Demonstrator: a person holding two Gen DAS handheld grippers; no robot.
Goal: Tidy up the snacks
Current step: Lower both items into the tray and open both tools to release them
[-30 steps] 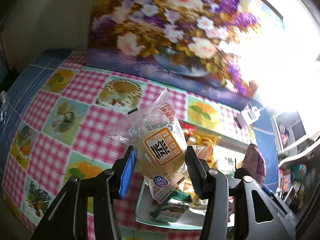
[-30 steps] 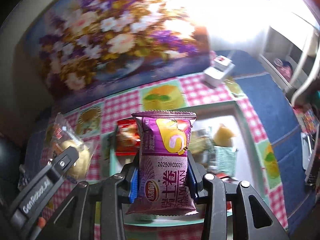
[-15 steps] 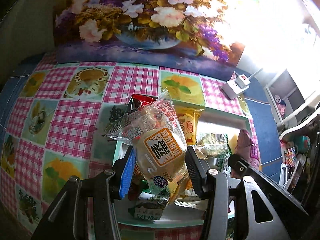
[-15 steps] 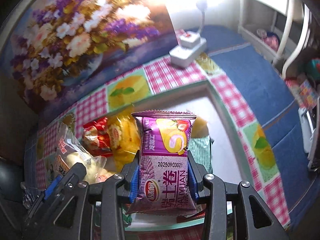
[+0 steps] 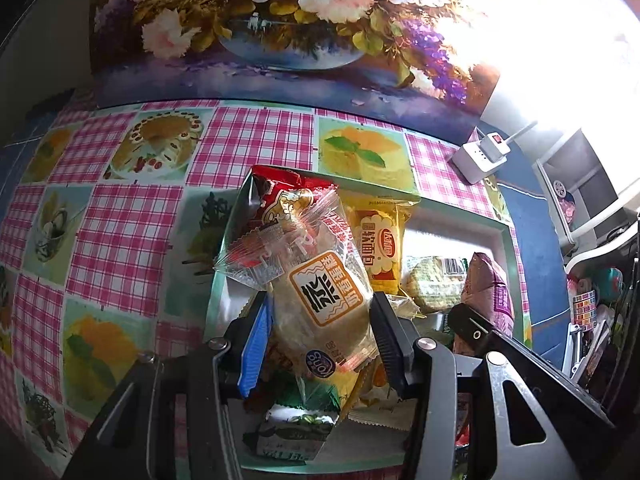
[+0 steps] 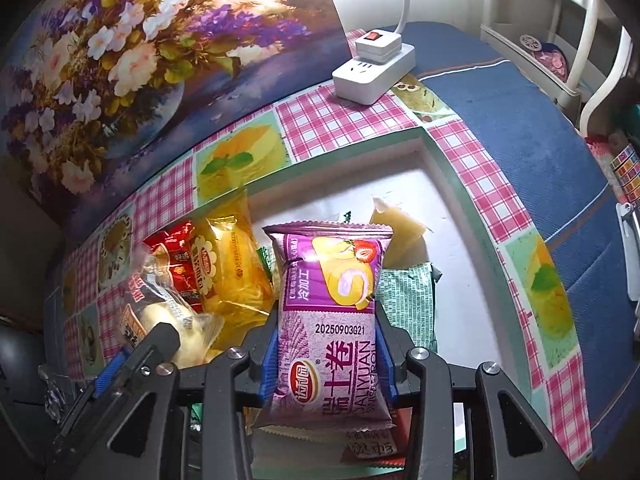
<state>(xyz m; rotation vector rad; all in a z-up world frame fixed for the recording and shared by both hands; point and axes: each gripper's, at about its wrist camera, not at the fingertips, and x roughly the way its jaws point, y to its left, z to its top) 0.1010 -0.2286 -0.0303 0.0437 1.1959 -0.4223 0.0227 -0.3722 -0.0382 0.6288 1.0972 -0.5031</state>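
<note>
My left gripper (image 5: 318,334) is shut on a clear-wrapped yellow cake packet (image 5: 320,300) and holds it over the left part of a green-rimmed white tray (image 5: 504,236). My right gripper (image 6: 326,354) is shut on a purple Swiss roll packet (image 6: 330,312) and holds it over the tray's middle (image 6: 452,184). In the tray lie a red packet (image 5: 280,196), a yellow bread packet (image 5: 380,240) and a green packet (image 6: 408,300). The left gripper with its cake packet (image 6: 160,320) shows at the left of the right wrist view.
The tray sits on a pink checked tablecloth (image 5: 120,232). A flower painting (image 5: 280,20) stands behind it. A white power strip (image 6: 372,68) lies at the back right. A blue cloth (image 6: 520,120) covers the right side, with white shelving (image 6: 580,40) beyond.
Both grippers have moved forward and down over the tray with their packets still held. The tray and its snacks now fill more of both views.
</note>
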